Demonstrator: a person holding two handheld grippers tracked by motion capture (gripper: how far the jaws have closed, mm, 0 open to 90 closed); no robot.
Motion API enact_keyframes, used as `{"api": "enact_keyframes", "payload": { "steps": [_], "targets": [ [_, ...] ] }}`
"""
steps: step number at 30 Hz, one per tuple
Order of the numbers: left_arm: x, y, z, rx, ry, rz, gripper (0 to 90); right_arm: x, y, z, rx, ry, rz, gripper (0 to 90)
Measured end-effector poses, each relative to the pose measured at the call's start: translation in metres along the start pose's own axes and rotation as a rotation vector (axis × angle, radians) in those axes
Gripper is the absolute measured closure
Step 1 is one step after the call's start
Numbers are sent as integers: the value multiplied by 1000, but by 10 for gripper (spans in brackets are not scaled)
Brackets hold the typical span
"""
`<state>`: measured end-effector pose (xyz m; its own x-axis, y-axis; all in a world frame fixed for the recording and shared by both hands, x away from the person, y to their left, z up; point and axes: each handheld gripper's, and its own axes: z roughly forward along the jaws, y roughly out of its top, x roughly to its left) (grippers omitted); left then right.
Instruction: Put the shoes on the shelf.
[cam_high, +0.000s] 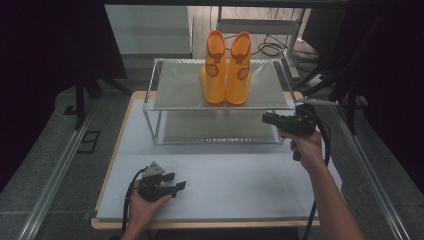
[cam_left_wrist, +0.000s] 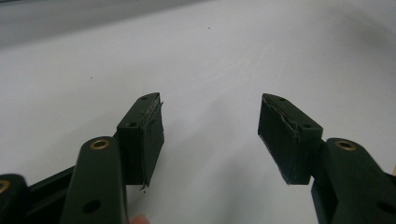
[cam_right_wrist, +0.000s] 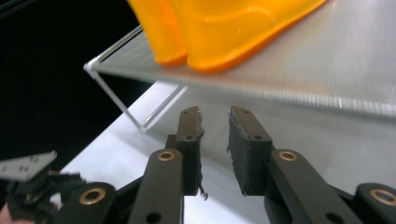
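Observation:
A pair of orange rubber boots (cam_high: 226, 70) stands upright, side by side, on the top shelf of a two-level metal rack (cam_high: 175, 92). My right gripper (cam_high: 265, 119) is held off the table at the rack's front right corner and points left along the shelf edge. Its jaws (cam_right_wrist: 215, 130) stand a narrow gap apart with nothing between them, just below the top shelf (cam_right_wrist: 327, 70) and the boots' soles (cam_right_wrist: 224, 37). Near the table's front left, my left gripper (cam_high: 177, 180) rests low over the white mat. It is wide open and empty (cam_left_wrist: 210, 126).
The white mat (cam_high: 225, 170) covers the wooden table in front of the rack. The rack's lower shelf (cam_high: 215, 131) is bare. Metal rails run along both sides of the table, and cables lie on the floor behind. My left gripper (cam_right_wrist: 32, 186) shows in the right gripper view's lower left corner.

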<state>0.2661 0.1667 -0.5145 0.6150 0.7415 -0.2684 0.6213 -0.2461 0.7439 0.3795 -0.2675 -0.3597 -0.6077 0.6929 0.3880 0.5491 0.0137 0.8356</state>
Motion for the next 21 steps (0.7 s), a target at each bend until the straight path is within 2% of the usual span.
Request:
{"api": "enact_keyframes", "payload": {
  "steps": [3, 5, 8, 9, 11, 14, 19, 21],
  "targets": [
    [0, 0, 0, 0, 2, -1, 403, 1, -24, -17, -17, -3, -30, 693],
    [0, 0, 1, 1, 3, -2, 403, 1, -28, -20, -19, -6, -33, 690],
    [-1, 0, 1, 1, 3, -2, 403, 1, -47, -30, -30, -10, -48, 676],
    [-1, 0, 1, 1, 3, -2, 402, -1, -60, -34, -30, -7, -41, 669],
    [0, 0, 1, 4, 4, 0, 402, -1, -67, -36, -24, -11, -41, 667],
    [0, 0, 1, 4, 6, -2, 402, -3, -87, -39, -8, -28, -52, 657],
    [0, 0, 2, 5, 9, 2, 402, -7, -117, -44, 10, -26, -38, 648],
    [0, 0, 2, 5, 9, 3, 402, -9, -128, -44, 31, -41, -40, 644]
  ]
}}
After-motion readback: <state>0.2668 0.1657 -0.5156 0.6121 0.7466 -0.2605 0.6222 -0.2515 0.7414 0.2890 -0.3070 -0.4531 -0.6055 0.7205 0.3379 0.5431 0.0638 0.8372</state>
